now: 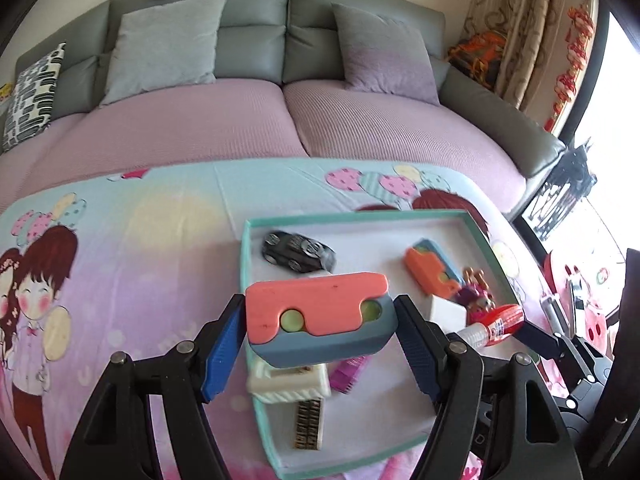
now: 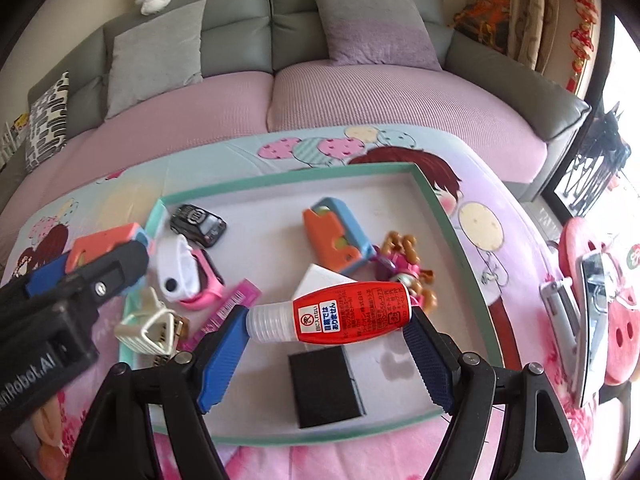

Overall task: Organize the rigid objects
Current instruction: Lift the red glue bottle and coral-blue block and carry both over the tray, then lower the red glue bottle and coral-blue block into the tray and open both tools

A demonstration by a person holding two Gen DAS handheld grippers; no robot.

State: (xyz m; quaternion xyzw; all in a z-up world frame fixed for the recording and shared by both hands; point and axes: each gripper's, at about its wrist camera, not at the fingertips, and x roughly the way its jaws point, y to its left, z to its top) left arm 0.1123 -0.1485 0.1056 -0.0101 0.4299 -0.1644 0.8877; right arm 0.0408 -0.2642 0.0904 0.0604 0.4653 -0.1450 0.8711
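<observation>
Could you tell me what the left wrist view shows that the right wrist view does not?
Only the left wrist view shows the left tool face-on, closed on the orange and blue block. Only the right wrist view shows the black box lying in the tray and the white and pink toy. Both show the black toy car, the red bottle in the right tool, and the sofa.

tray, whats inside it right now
In the tray: a black car, an orange-blue block, a doll, a black box. The held bottle hides part of a white box.
</observation>
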